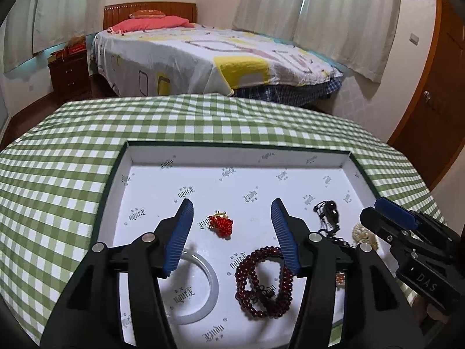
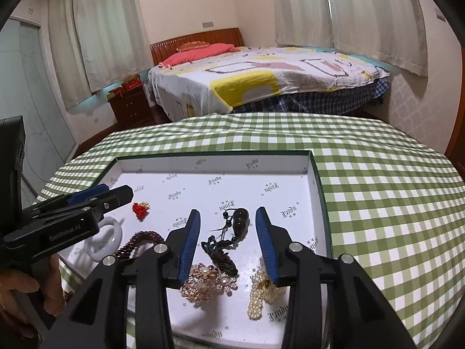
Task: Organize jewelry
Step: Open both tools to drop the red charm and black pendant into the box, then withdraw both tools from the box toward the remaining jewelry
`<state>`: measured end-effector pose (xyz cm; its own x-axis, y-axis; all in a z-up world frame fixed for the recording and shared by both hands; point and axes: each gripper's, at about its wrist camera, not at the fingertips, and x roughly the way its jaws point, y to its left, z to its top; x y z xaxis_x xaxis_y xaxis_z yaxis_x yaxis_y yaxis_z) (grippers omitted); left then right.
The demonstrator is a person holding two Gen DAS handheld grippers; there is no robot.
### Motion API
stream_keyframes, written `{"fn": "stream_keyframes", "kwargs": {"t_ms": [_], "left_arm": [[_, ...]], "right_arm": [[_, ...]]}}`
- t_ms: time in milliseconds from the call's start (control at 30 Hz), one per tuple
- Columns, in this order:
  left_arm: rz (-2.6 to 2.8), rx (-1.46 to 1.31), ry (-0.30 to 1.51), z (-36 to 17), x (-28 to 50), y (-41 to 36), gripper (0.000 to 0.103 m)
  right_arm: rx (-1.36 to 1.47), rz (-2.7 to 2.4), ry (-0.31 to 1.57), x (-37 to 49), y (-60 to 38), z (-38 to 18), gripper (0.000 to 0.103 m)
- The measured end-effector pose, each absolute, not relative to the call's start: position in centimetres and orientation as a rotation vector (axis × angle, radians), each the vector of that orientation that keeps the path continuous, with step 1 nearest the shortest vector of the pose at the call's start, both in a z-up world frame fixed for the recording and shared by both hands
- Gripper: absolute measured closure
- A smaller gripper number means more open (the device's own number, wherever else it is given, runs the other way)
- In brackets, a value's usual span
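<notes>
Jaws of both the left gripper (image 1: 232,215) and right gripper (image 2: 228,225) stand released, nothing between them, above the white tray (image 1: 232,157) on the table (image 1: 58,157). Left view alone shows the whole garnet bracelet (image 1: 263,282); right view alone shows the pearl pieces (image 2: 257,293) and dark pendant (image 2: 239,222) entire.

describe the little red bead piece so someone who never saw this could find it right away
On the green checked tablecloth sits a shallow white-lined box. The red bead charm lies alone near the middle, beyond the white bangle and the dark red bead bracelet. It is the smallest, bright red with a gold top.
</notes>
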<state>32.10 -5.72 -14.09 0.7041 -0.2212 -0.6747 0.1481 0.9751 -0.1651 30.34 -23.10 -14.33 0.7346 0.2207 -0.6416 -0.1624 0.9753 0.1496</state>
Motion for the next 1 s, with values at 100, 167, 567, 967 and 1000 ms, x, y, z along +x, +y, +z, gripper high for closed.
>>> {"fn": "stream_keyframes", "kwargs": {"t_ms": [100, 167, 567, 967, 1000], "left_arm": [[-0.208, -0.100, 0.732, -13.1, 31.0, -5.3, 0.049], [-0.205, -0.098, 0.716, -12.6, 30.4, -5.1, 0.049], [-0.166, -0.080, 0.658, -12.4, 23.6, -3.5, 0.049], [-0.100, -0.086, 0.743, -15.7, 18.2, -0.3, 0.049], [-0.097, -0.085, 0.750, -16.0, 17.8, -0.1, 0.049]], "right_arm": [[0.092, 0.206, 0.697, 29.5, -23.2, -13.7, 0.063], [0.096, 0.201, 0.683, 28.7, -23.3, -13.3, 0.063], [0.089, 0.201, 0.681, 23.5, -23.0, -13.9, 0.063], [0.058, 0.242, 0.764, 19.6, -21.2, -17.0, 0.063], [0.055, 0.243, 0.773, 19.5, -21.1, -17.2, 0.063]]}}
